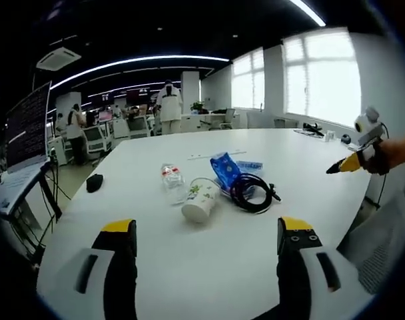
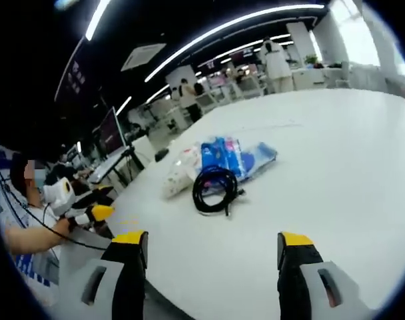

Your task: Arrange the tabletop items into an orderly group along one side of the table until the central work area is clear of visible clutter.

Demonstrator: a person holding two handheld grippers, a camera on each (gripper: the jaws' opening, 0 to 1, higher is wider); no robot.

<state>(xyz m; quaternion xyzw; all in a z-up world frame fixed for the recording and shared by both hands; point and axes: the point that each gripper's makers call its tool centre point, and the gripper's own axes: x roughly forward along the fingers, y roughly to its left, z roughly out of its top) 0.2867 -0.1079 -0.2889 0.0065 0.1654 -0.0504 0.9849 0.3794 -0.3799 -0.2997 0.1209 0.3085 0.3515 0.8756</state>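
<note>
Both grippers hang above the white table (image 1: 189,267) with jaws spread wide and nothing between them: left gripper (image 1: 209,237), right gripper (image 2: 212,248). The clutter sits mid-table: a tipped paper cup (image 1: 200,199), a blue packet (image 1: 226,170), a coiled black cable (image 1: 250,191), a clear wrapper (image 1: 170,175). A black mouse (image 1: 94,182) lies well apart.

No print is legible (the blue packet (image 1: 225,168) blurs).
</note>
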